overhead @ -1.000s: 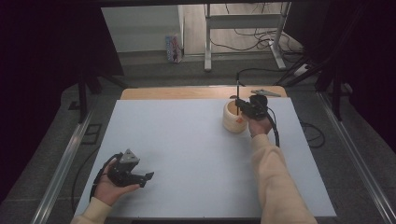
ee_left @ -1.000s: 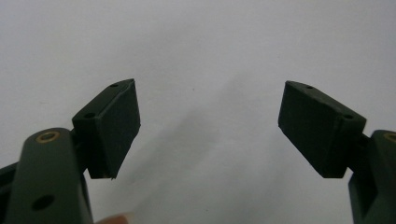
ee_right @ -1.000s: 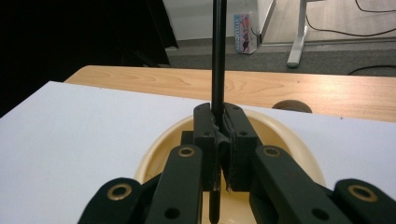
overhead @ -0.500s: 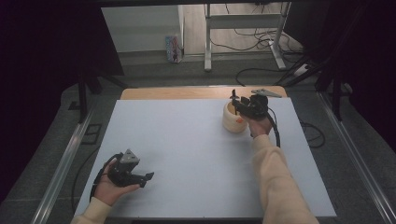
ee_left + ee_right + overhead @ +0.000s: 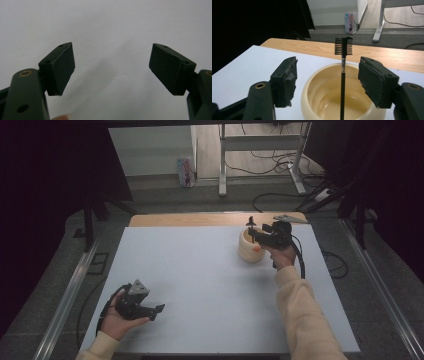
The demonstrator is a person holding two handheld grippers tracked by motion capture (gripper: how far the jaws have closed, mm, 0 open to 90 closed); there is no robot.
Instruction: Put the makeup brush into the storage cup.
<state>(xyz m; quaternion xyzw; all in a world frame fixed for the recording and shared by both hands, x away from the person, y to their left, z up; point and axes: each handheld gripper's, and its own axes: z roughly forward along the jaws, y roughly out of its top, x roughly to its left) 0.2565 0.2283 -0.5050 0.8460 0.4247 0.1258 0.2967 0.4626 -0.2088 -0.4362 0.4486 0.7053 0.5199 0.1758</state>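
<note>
Resting near the front left corner of the white table [image 5: 200,285], the left gripper [image 5: 154,310] lies low in the person's left hand [image 5: 117,317], its grey three-cornered plate facing up and its jaws pointing toward the middle of the table. From the left gripper view, those jaws stand wide apart with nothing between them, just bare white surface and a faint shadow beneath. Well apart from it, toward the far right of the table, sits a cream-coloured round bowl [image 5: 250,249], close to the strip of wooden tabletop [image 5: 200,219] that shows beyond the white sheet. The right gripper [image 5: 256,236], held in the person's right hand [image 5: 282,256], hovers just at the bowl's right side and over its rim. In the right gripper view, its jaws are spread open on either side of a thin black brow brush-and-comb [image 5: 343,72], which stands upright in the bowl [image 5: 324,100] with its bristled head above the rim. Neither jaw touches the brush's stem; a clear gap shows on both sides. A pale yellow sleeve [image 5: 305,320] covers the right forearm.
</note>
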